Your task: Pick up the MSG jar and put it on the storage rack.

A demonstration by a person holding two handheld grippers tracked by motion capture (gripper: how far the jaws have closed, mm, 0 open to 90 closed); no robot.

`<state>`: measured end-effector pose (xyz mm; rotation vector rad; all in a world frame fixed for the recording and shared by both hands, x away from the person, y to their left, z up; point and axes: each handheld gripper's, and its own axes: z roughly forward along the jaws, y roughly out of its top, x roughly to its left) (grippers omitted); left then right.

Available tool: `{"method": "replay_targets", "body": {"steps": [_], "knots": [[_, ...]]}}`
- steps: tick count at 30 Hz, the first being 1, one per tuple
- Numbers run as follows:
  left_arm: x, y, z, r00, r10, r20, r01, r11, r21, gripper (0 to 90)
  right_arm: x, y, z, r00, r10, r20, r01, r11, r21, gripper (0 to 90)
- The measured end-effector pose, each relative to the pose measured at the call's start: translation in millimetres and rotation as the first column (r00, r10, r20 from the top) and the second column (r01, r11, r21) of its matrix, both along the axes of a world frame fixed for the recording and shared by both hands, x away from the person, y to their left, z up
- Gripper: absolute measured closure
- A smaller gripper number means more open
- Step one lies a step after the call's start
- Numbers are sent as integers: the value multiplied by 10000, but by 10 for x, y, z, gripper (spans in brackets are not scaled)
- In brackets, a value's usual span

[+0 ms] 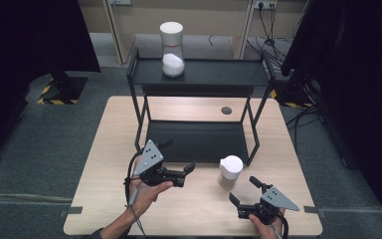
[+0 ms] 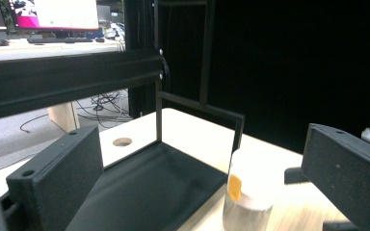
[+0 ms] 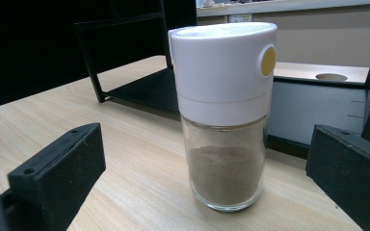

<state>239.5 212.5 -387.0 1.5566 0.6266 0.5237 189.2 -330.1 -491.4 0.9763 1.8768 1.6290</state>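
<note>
Wooden table (image 1: 114, 149); right hand-held gripper (image 1: 242, 191) wide open, empty.

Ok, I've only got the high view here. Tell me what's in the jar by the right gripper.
Observer: The jar holds brown powder, filling about the lower half of the glass.
Operator: Describe its lid.
Observer: The white lid has a round yellow button on its side.
Operator: Give me the right gripper's state.
Observer: The right gripper is open, its jaws wide apart on either side of the jar, touching nothing.
Operator: Now the left one.
Observer: The left gripper is open too; it looks past the rack at the jar, which stands on the table just off the bottom shelf's corner.
</note>
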Motion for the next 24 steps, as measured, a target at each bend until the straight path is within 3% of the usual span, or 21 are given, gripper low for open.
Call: {"method": "replay_targets", "body": {"steps": [5, 11, 14, 24], "knots": [[-59, 1, -167, 10000, -75, 50, 75, 9998, 175, 2, -1, -1, -1, 10000, -9, 1, 9, 10000, 0, 5], [-91, 39, -341, 9995, -261, -155, 266, 9992, 314, 1, 2, 2, -1, 10000, -7, -13, 7, 10000, -4, 5], [-114, 68, -462, 9989, -340, -314, 349, 9990, 268, 2, 3, 2, -1, 10000, -4, -17, 4, 10000, -9, 5], [-175, 127, -670, 9983, -463, -345, 470, 9987, 199, 2, 5, 3, -1, 10000, -5, -26, 5, 10000, -12, 5]]}}
